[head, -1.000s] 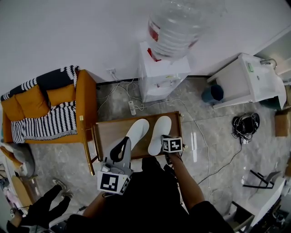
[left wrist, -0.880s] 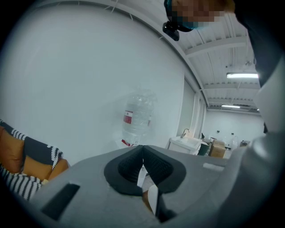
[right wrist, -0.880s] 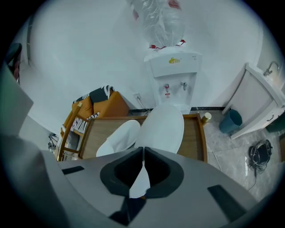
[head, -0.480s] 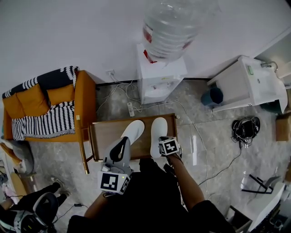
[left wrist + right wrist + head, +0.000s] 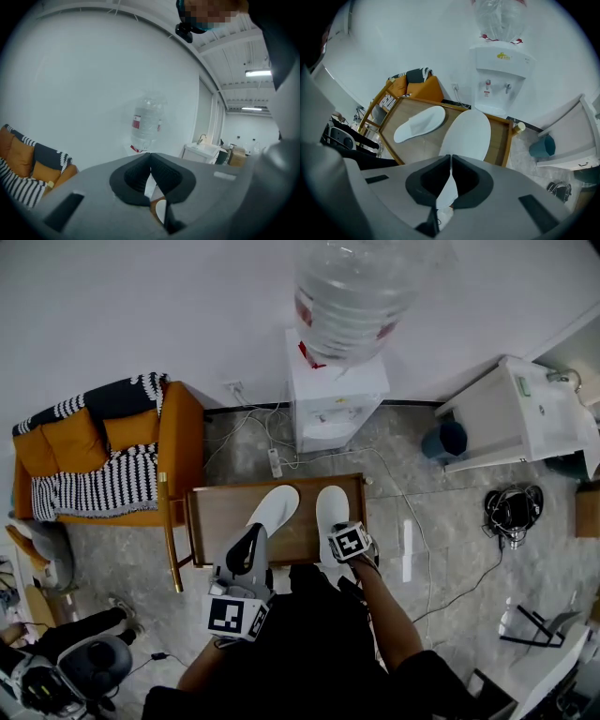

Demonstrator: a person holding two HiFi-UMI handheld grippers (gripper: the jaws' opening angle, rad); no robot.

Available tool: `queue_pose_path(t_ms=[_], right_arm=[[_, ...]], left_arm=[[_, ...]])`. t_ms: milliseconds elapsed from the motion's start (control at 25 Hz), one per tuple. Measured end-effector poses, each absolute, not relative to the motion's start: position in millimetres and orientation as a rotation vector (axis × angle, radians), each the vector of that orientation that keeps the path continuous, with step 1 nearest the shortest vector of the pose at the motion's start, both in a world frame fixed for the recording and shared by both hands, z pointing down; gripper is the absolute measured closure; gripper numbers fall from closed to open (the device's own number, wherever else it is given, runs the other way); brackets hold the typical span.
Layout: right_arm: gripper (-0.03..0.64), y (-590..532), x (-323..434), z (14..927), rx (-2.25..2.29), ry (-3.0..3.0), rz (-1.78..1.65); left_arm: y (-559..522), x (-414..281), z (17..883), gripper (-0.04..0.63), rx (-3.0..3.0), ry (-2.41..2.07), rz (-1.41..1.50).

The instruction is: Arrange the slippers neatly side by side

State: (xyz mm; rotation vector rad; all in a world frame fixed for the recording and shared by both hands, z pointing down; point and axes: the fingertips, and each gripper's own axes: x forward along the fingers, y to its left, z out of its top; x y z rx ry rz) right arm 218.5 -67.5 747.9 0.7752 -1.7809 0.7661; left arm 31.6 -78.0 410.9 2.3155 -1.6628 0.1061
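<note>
Though the cube (image 5: 349, 542) hides this overhead, right gripper (image 5: 451, 161) fingers pinch one slipper (image 5: 468, 133) — left gripper (image 5: 151, 161) fingers together.

- Head view: high above the person, looking steeply down on the table (image 5: 225, 512), slippers (image 5: 274, 507) and water dispenser (image 5: 333, 399).
- Left gripper view: low, facing almost level towards the dispenser and wall.
- Right gripper view: close above, tilted down on the same table.

Black clothing, short sleeves. Left tool (image 5: 251, 532): grey shell, black ribbed jaw pads, white cube (image 5: 234, 615) with black square markers. Right tool (image 5: 450, 161): same grey shell, same marker cube.
</note>
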Motion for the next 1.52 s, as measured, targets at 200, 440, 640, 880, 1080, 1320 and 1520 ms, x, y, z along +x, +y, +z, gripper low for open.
queue_pose_path(t_ms=[200, 440, 640, 880, 1080, 1320, 1520], right_arm=[[0.595, -65.2, 222.5, 758.9, 0.747, -1.761, 0.769], [0.595, -64.4, 226.6, 770.2, 0.727, -1.741, 0.758], [0.595, -63.9, 229.6, 778.3, 0.711, -1.721, 0.769], [0.595, -66.1, 231.4, 785.1, 0.708, -1.71, 0.791], [0.594, -65.5, 232.1, 790.5, 0.694, -1.702, 0.791], [0.589, -60.7, 232.4, 797.4, 0.709, -1.705, 0.857], [0.499, -61.2, 237.3, 797.2, 0.749, -1.694, 0.879]], left_arm=[[-76.7, 32.0, 413.6, 0.58, 2.297, -1.68, 0.119], [-73.7, 32.5, 417.6, 0.58, 2.278, -1.694, 0.133], [-73.9, 30.9, 418.6, 0.579, 2.27, -1.702, 0.133], [-78.8, 30.4, 418.3, 0.58, 2.27, -1.704, 0.134], [-81.2, 30.6, 420.7, 0.579, 2.27, -1.696, 0.14], [-84.7, 34.4, 422.9, 0.58, 2.276, -1.677, 0.145], [-83.8, 36.4, 422.5, 0.579, 2.292, -1.662, 0.141]])
